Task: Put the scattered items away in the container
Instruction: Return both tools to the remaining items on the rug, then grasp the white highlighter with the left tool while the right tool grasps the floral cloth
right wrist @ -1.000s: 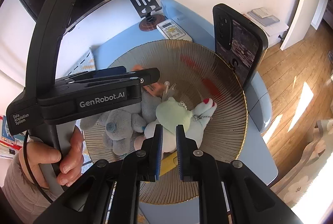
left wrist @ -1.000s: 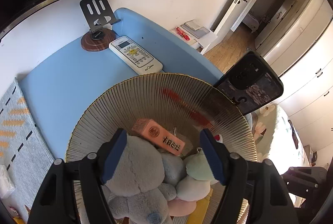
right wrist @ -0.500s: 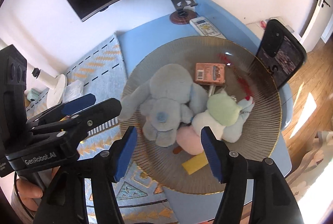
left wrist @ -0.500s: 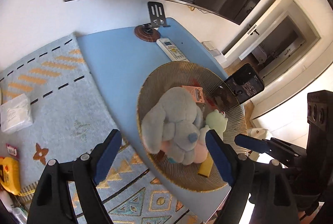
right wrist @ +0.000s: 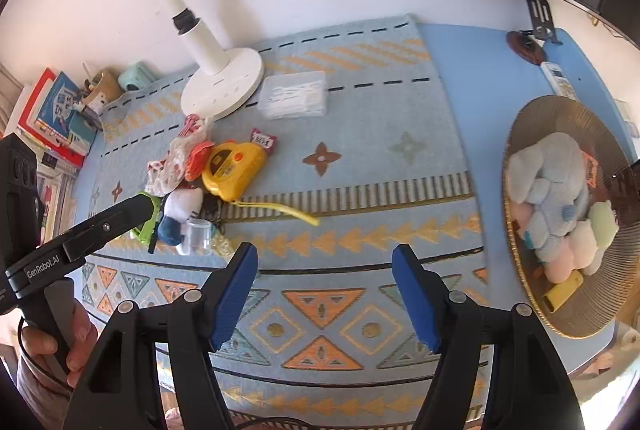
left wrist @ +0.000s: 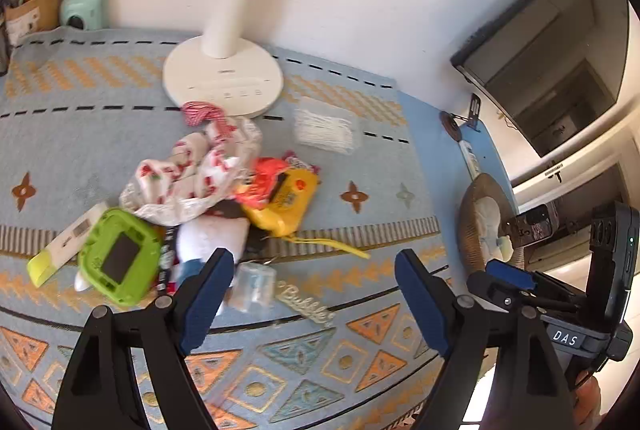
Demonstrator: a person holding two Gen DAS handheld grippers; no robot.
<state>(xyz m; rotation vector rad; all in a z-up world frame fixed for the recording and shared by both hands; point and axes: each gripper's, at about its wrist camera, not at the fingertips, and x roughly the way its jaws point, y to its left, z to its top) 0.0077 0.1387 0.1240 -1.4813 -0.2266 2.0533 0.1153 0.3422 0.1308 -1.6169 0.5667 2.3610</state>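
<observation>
plainly, both pairs of blue-padded fingers stand wide apart with nothing between them: the left gripper (left wrist: pixel 314 294) hangs over the near edge of the scattered pile, and the right gripper (right wrist: pixel 325 290) hangs over bare patterned mat (right wrist: pixel 360 158), touching nothing. only the left wrist view shows the pile close up: a green case (left wrist: pixel 116 256) beside a red-and-white cloth (left wrist: pixel 192 170), a yellow tape measure (left wrist: pixel 286 204), and a small clear cup (left wrist: pixel 254 284) just beside the left finger. only the right wrist view opens the round woven basket (right wrist: pixel 568 122) to sight, well apart from the pile on the blue table (right wrist: pixel 472 70), with a grey plush (right wrist: pixel 548 182) and other soft toys inside; in the left view the basket is an edge-on sliver. the right view also shows the hand (right wrist: pixel 56 342) on the left gripper's handle, and a white lamp base (right wrist: pixel 222 84) behind the pile.
</observation>
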